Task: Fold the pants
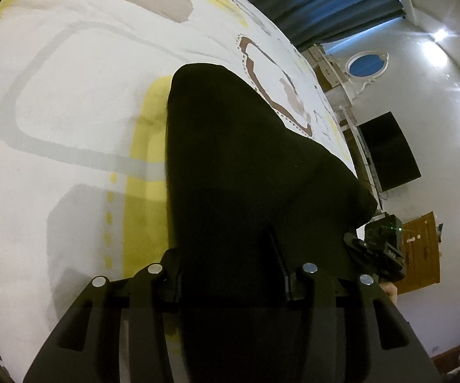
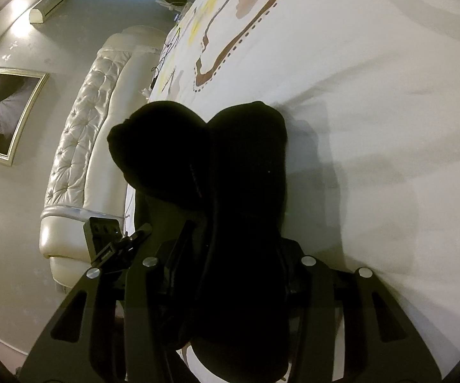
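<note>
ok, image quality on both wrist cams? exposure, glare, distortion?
Left wrist view: strong fisheye bend, black pants crushed to a detail-free mass, hot glare spots on the wall, bedspread evenly lit. Right wrist view: same curvature, pants again pure black, soft shadow on the sheet to their right, glare top left.

Both wrist fisheyes look steeply down, close over the black pants [image 1: 246,166]; both share the patterned bedspread [image 2: 373,79].
</note>
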